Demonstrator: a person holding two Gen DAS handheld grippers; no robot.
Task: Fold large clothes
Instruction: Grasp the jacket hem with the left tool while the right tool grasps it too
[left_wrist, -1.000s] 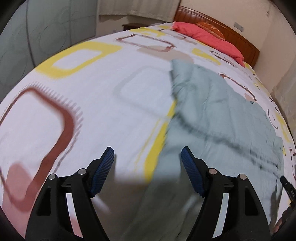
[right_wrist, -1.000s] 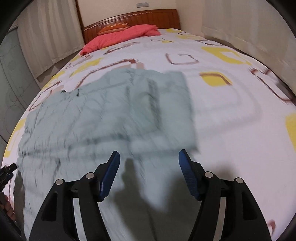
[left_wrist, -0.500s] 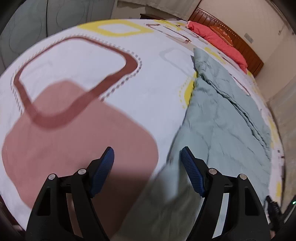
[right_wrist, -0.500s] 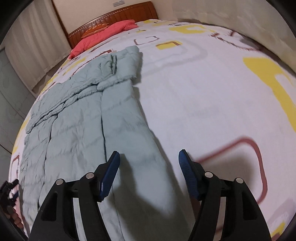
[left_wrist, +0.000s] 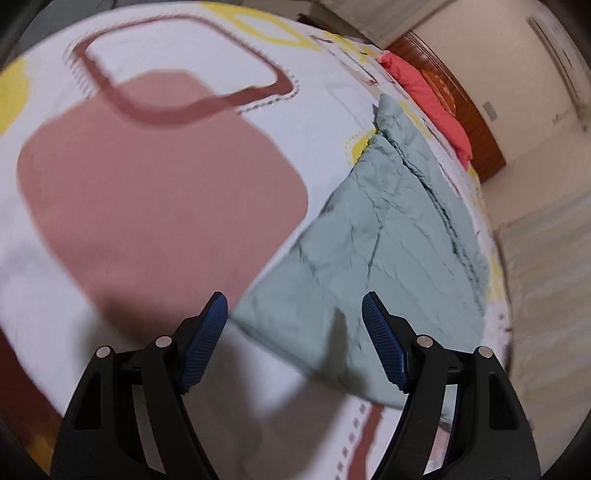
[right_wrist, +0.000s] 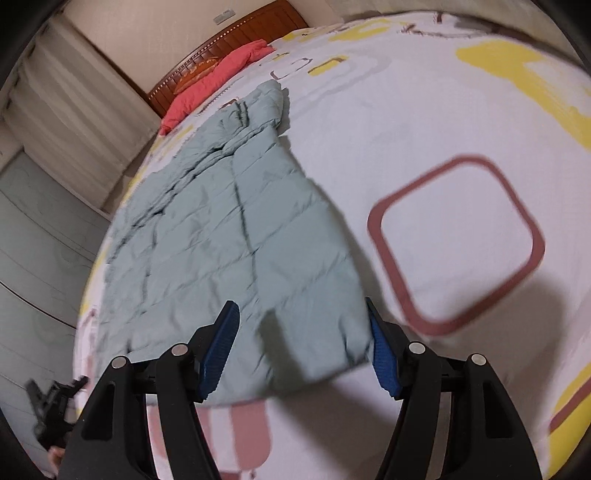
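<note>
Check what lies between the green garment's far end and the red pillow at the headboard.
Only patterned bedsheet separates the green garment from the red pillow; no other object lies there, clearest in the right wrist view.

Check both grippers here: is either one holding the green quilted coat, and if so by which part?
Nothing is held. The left gripper and right gripper are both open above the near hem of the coat, pads clear of the fabric.
</note>
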